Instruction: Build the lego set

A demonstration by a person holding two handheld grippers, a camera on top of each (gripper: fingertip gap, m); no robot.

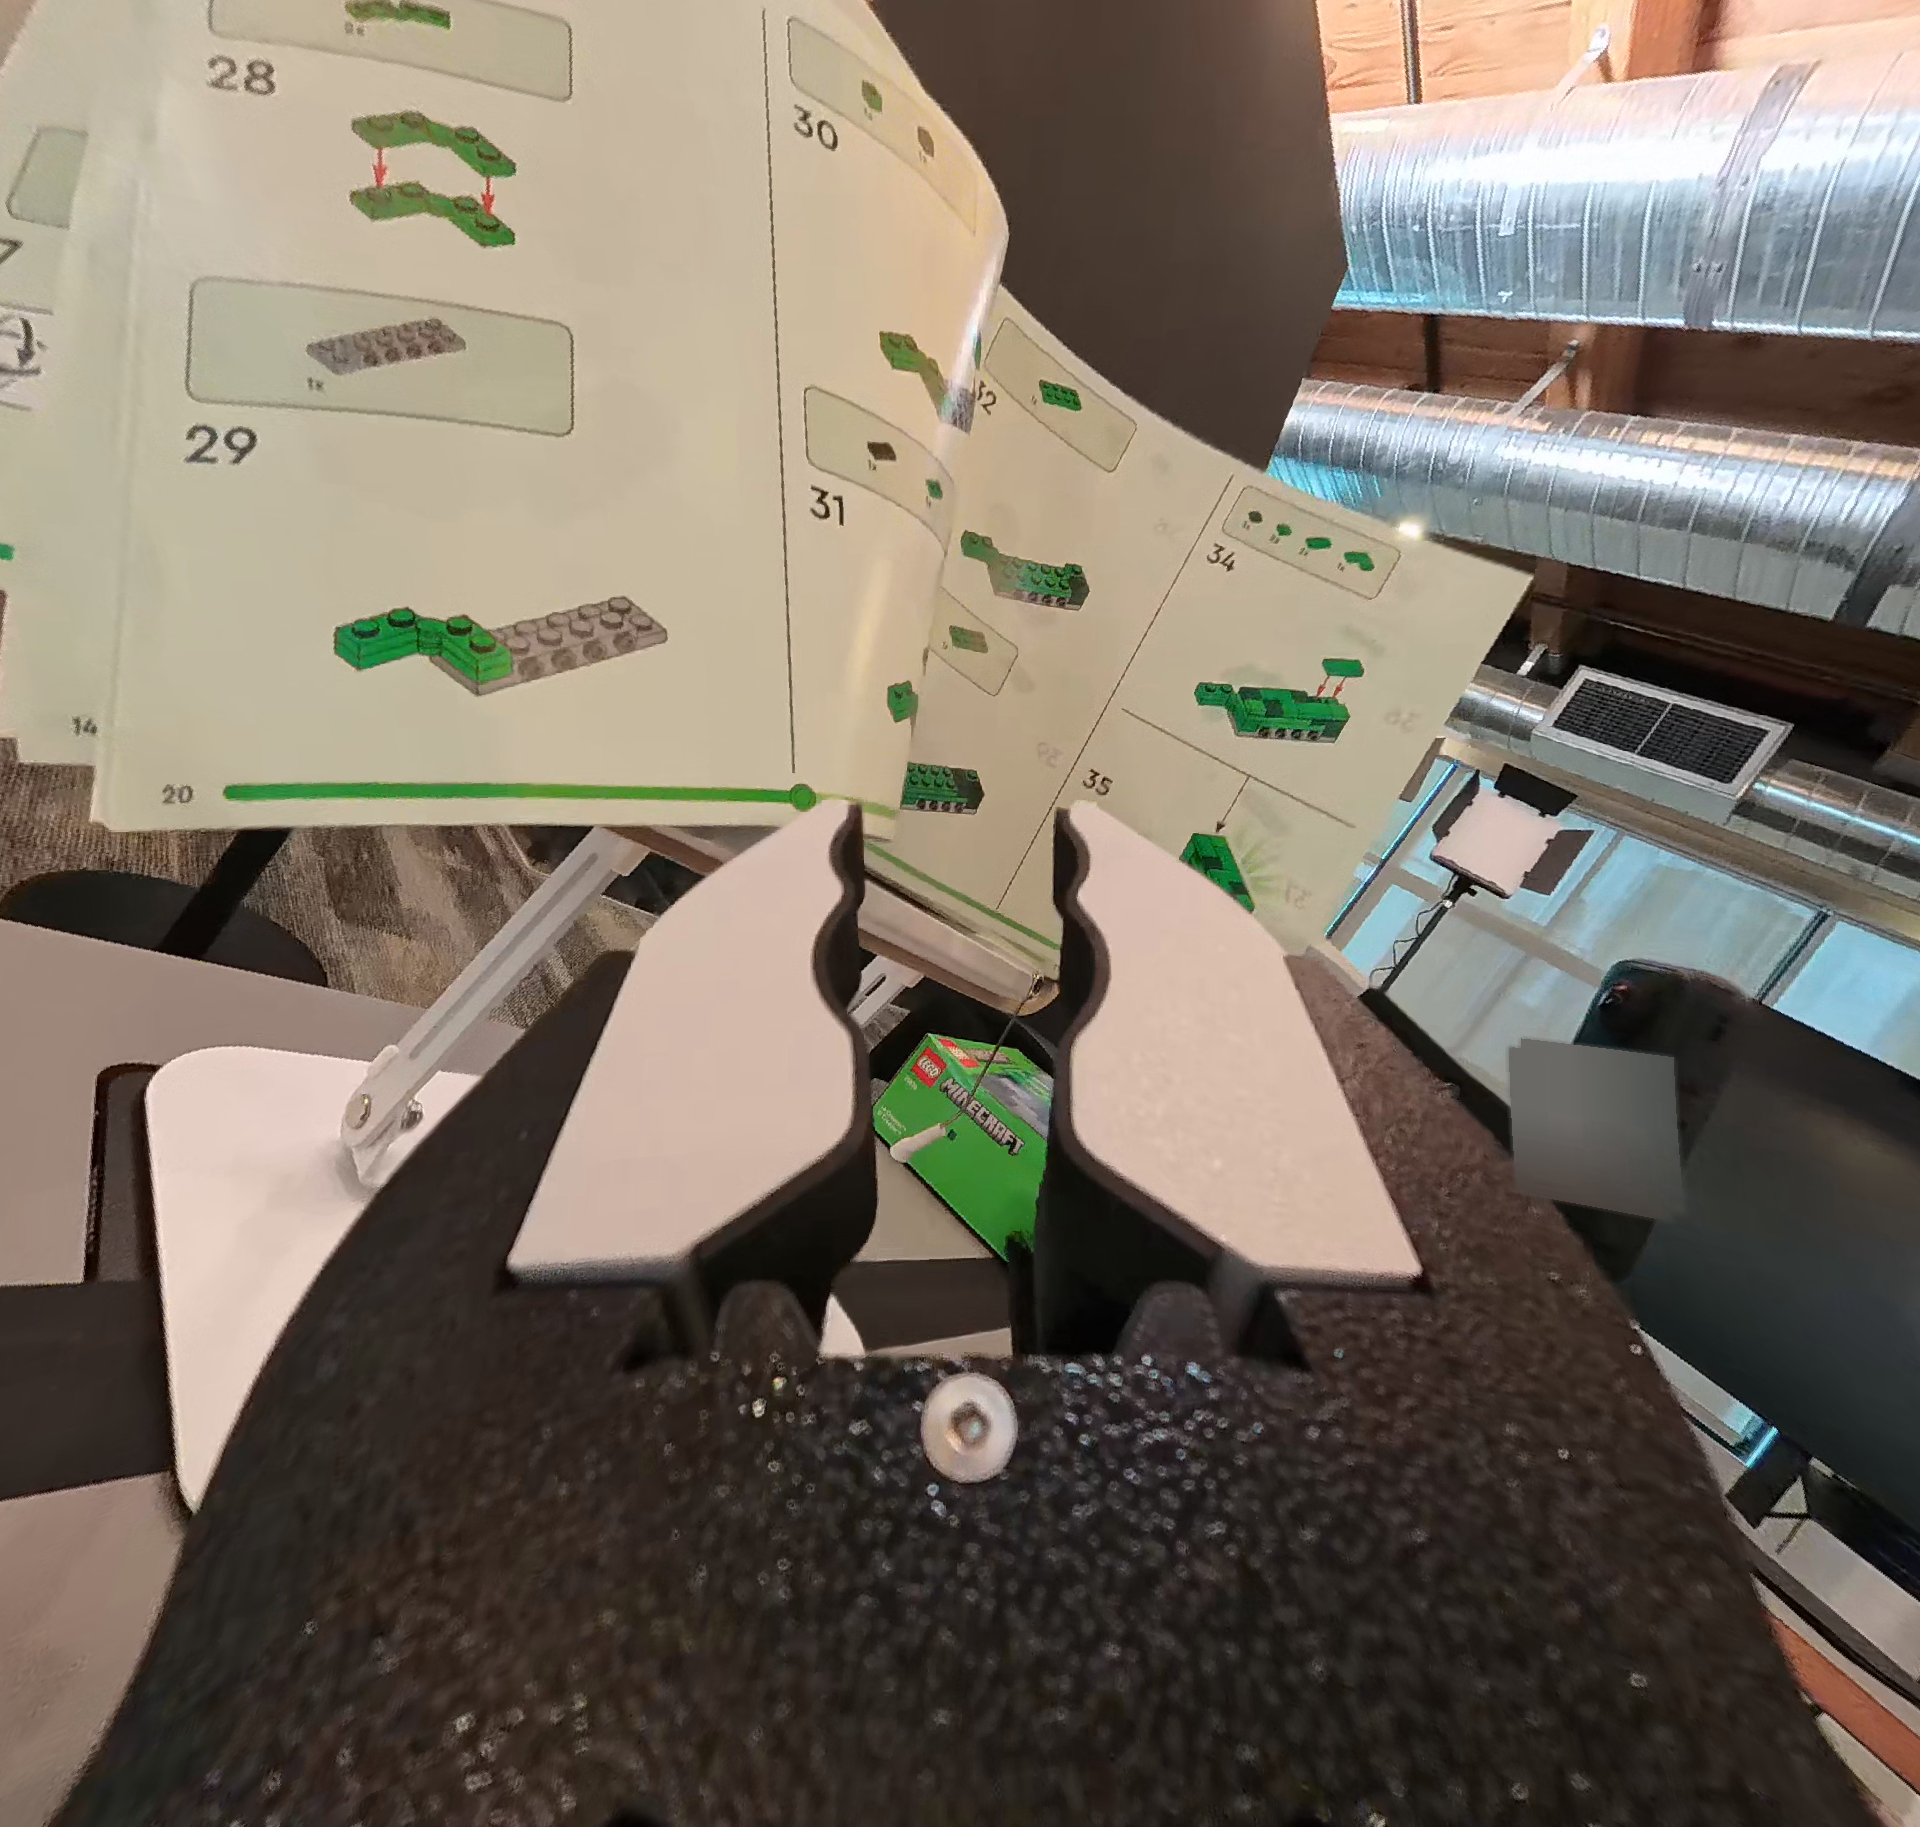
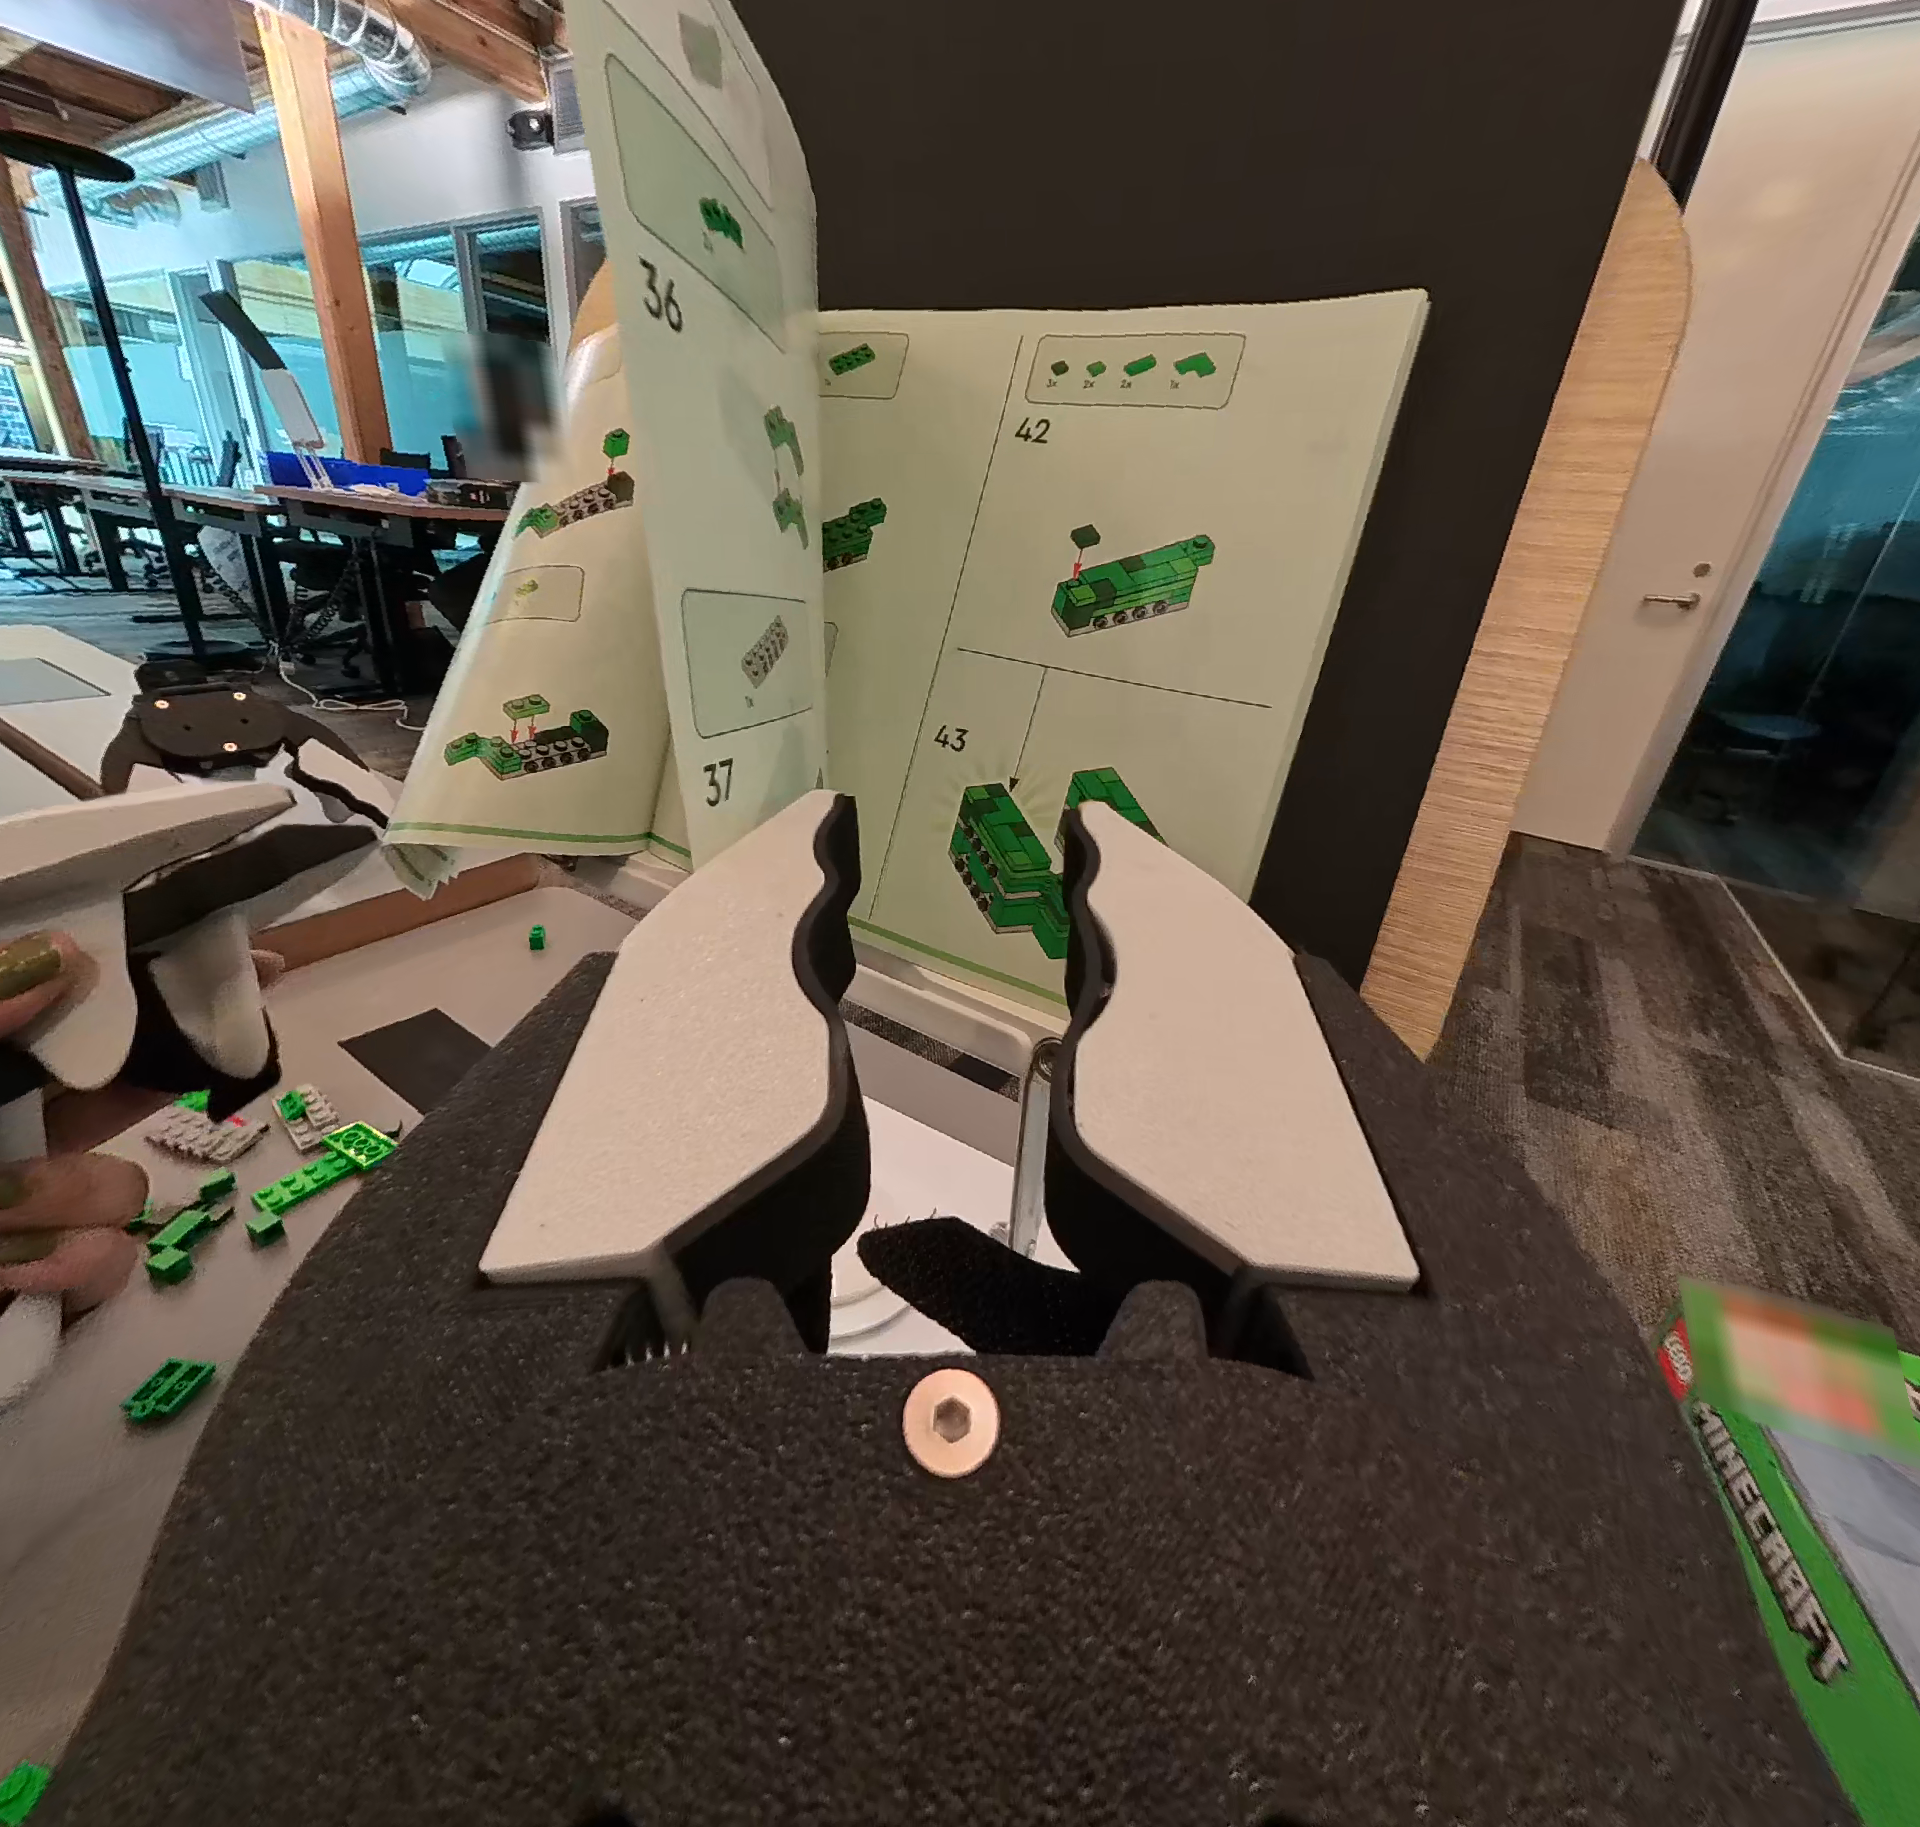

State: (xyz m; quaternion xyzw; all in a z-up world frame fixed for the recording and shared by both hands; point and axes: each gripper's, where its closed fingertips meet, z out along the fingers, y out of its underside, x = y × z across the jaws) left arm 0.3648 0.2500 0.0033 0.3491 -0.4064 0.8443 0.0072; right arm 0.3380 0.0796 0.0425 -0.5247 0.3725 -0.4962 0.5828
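Note:
The instruction booklet (image 1: 447, 406) stands open on a white stand, with several pages lifted and curling between its two sides. My left gripper (image 1: 956, 832) is open and empty, its tips just below the booklet's bottom edge. My right gripper (image 2: 961, 821) is open and empty in front of the booklet's right-hand page (image 2: 1132, 572). In the right wrist view a page (image 2: 707, 406) stands upright in the middle. Loose green and grey bricks (image 2: 281, 1164) lie on the table at the left. The left gripper (image 2: 301, 821) shows there too, near the booklet's lower left corner.
The green set box (image 1: 971, 1123) lies behind the stand and shows at the right edge of the right wrist view (image 2: 1808, 1528). The stand's white base plate (image 1: 239, 1206) rests on the table. A hand (image 2: 42, 988) holds the left gripper. A dark panel (image 2: 1195, 115) stands behind the booklet.

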